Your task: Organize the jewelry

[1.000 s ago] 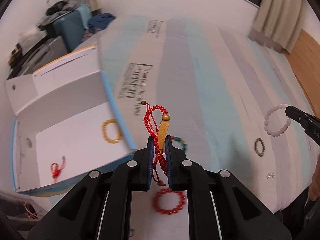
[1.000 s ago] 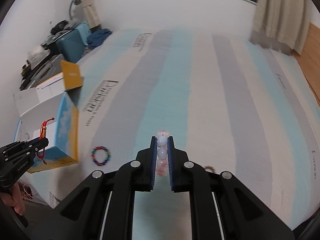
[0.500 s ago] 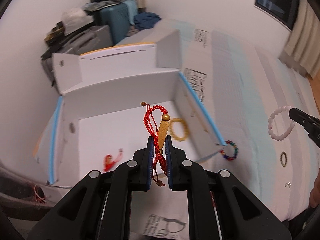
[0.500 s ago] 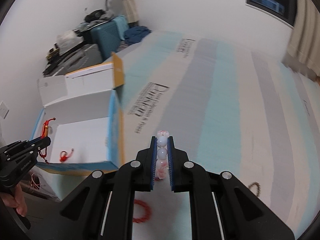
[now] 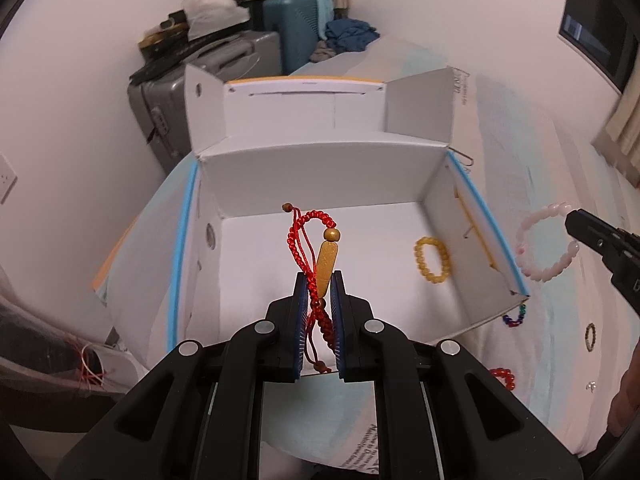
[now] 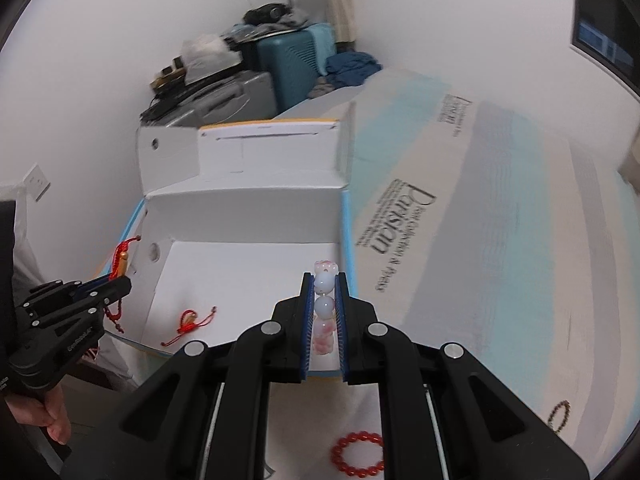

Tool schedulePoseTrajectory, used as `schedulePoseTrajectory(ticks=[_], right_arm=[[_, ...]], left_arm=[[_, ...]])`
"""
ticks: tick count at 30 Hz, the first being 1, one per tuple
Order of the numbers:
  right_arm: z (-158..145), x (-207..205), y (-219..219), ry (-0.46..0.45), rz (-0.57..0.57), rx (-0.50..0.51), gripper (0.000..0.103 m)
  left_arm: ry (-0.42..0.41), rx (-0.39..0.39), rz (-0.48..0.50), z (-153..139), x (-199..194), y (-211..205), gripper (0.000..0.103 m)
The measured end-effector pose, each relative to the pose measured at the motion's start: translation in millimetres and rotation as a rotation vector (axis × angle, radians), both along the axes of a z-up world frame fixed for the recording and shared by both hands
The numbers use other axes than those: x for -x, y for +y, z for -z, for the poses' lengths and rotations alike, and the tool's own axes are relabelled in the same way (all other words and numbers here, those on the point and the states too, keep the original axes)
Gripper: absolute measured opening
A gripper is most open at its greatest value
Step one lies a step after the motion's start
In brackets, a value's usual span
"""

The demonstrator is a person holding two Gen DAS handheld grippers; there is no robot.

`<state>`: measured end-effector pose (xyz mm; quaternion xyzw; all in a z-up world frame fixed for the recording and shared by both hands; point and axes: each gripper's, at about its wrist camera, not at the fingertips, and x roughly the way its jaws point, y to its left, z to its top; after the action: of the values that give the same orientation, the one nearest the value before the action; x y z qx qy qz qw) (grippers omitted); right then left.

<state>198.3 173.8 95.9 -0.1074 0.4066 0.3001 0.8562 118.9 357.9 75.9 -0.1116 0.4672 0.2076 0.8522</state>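
Left claw (image 5: 318, 312) clenched on red cord bracelet (image 5: 316, 248), poised over white box (image 5: 320, 164) (likely for drop); right claw (image 6: 324, 312) pinches pink bead bracelet (image 6: 324, 304), 2 loads.

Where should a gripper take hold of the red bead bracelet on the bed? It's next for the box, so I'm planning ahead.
Take the red bead bracelet across one arc of its ring, coming straight down from above. It lies flat on the mattress as an open loop, so one finger can drop inside the ring and the other outside. The arc away from the box looks least crowded.
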Motion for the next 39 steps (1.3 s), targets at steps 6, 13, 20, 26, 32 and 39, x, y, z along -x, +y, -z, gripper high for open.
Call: schedulePoseTrajectory(ticks=[6,13,20,26,32,39], right_arm=[[20.1,1.1,27.3,0.032,-0.033,0.027,0.009],[52.7,-12.2,46.7,0.111,-0.047,0.071,0.009],[85.5,-27.9,61.3,0.180,-0.050,0.127,0.009],[113.6,-34.0,70.7,0.225,-0.058,0.180,0.010],[127.3,-34.7,74.1,0.234,-0.070,0.197,0.010],[129.3,-32.3,73.6,0.230,-0.071,0.193,0.012]], left_arm=[[0.029,0.027,-0.030,16.5,-2.5,17.9,0.011],[0.066,0.073,-0.046,39.3,-8.2,29.6,0.011],[0.130,0.130,-0.077,72.8,-18.0,44.5,0.011],[0.181,0.159,-0.091,95.9,-25.0,52.0,0.011],[0.209,0.159,-0.097,108.8,-26.8,56.0,0.011],[0.213,0.136,-0.100,112.5,-27.6,51.9,0.015]])
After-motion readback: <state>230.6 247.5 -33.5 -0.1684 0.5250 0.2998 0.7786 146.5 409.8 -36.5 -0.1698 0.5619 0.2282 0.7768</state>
